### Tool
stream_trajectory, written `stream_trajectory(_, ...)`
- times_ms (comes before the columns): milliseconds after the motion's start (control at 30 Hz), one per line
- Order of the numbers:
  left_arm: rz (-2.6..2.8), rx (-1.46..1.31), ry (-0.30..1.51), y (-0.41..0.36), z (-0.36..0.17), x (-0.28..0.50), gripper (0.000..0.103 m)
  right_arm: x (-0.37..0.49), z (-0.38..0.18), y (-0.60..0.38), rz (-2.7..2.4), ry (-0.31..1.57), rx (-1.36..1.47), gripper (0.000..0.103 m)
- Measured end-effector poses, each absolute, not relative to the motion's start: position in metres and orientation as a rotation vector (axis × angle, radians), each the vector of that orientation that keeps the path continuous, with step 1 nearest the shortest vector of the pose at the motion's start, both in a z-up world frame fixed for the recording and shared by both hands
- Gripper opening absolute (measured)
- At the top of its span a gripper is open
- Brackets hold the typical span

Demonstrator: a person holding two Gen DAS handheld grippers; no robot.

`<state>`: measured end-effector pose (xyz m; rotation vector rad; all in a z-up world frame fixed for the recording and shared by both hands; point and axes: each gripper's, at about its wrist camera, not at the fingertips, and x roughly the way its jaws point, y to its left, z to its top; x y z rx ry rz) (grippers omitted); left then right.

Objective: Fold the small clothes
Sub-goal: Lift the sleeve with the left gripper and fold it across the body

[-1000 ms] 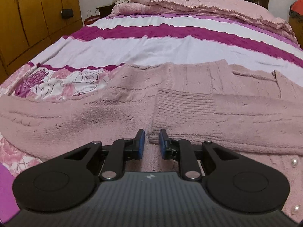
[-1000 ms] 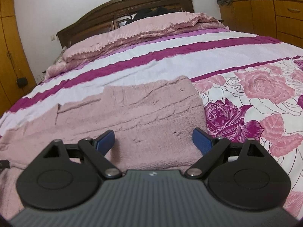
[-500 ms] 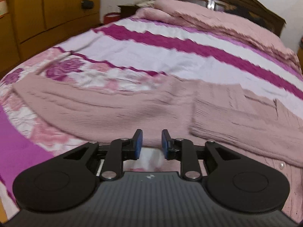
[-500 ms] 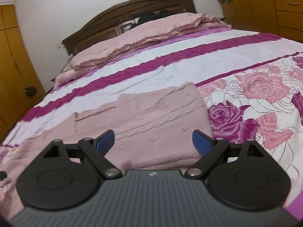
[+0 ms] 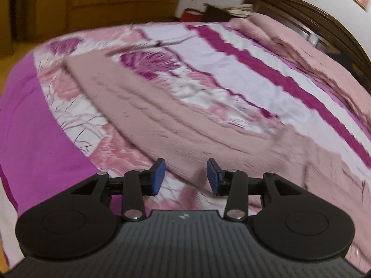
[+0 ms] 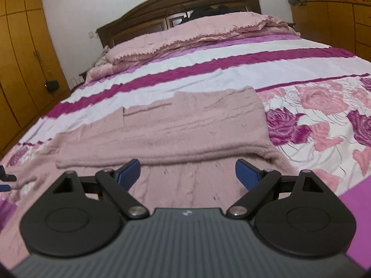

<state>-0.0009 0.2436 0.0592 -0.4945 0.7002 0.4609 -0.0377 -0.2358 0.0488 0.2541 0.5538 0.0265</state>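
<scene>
Left gripper (image 5: 185, 176) swung leftward, now parted, right gripper (image 6: 187, 173) agape (both empty), floral bedspread (image 6: 324, 106).

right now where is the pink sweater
The pink sweater lies flat on the floral bedspread just beyond the open right tongs. In the left wrist view its sleeve stretches away ahead of the open left tongs.
</scene>
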Motion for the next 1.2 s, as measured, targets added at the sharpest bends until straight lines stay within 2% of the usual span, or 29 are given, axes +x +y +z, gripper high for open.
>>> stream_trajectory(467,0.412,-0.848,0.588,0.303,0.036,0.009,0.048,-0.041,0.031,-0.239,-0.046,0.627,0.23,0.09)
stream_trajectory(567,0.467,-0.833,0.535,0.299,0.041,-0.011,0.048,-0.042,0.031,-0.238,-0.05,0.626,0.22,0.09)
stream_trajectory(700,0.534,-0.811,0.449,0.31,0.039,-0.021,0.056,-0.039,0.028,-0.236,-0.054,0.643,0.206,0.09)
stream_trajectory(867,0.478,-0.919,0.455,0.335,0.024,0.002,0.058,-0.037,0.025,-0.233,-0.06,0.653,0.188,0.09)
stream_trajectory(1200,0.487,-0.871,0.453,0.347,0.023,0.042,0.059,-0.037,0.023,-0.235,-0.062,0.651,0.201,0.09)
